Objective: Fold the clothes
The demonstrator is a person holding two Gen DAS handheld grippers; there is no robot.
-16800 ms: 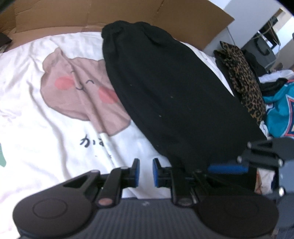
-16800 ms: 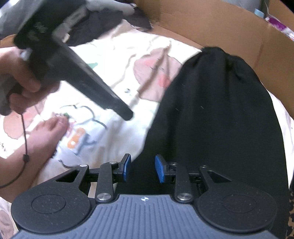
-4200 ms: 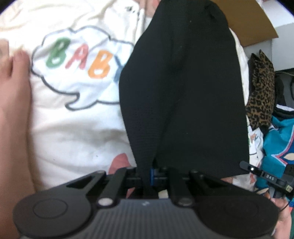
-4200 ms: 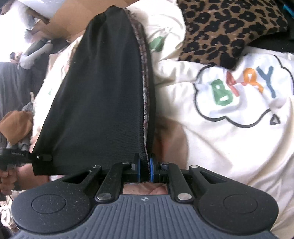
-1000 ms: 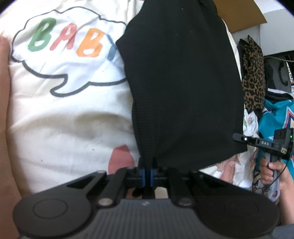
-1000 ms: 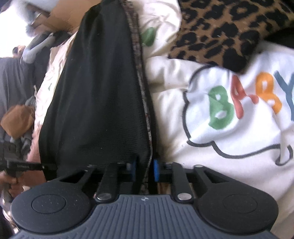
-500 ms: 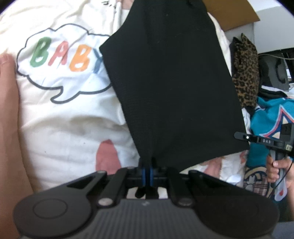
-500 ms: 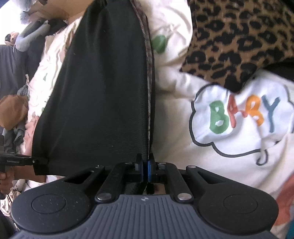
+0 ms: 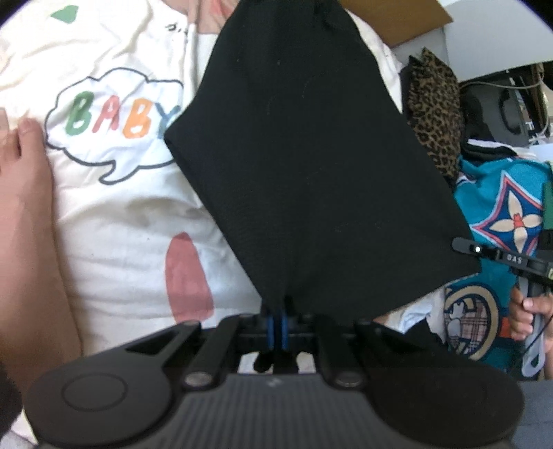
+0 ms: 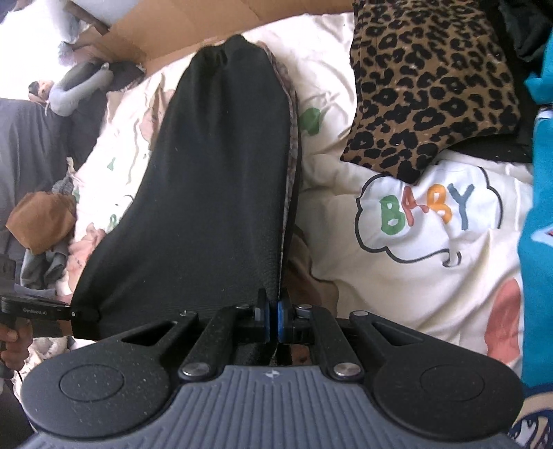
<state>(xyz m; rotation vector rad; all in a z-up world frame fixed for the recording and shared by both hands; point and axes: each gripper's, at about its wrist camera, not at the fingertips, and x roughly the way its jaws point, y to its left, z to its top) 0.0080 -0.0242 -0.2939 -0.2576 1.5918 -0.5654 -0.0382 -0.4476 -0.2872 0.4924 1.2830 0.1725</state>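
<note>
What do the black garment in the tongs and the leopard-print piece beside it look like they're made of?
Black garment: looks like a matte knit, judging by the fine ribbed grain near the tongs; it hangs limp between them. A patterned grey lining or edge shows along one side.
Leopard-print piece: soft, slightly fuzzy woven or fleece-like fabric, no sheen; the exact fibre cannot be told.

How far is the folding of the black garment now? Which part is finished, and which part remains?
Done: each tool grips a near corner of the black garment; the left tool and right tool are shut on it. In hand: the near edge is held off the BABY blanket, the far end resting near the cardboard. Left: no finished fold shows. The leopard-print garment and teal garment lie aside.
</note>
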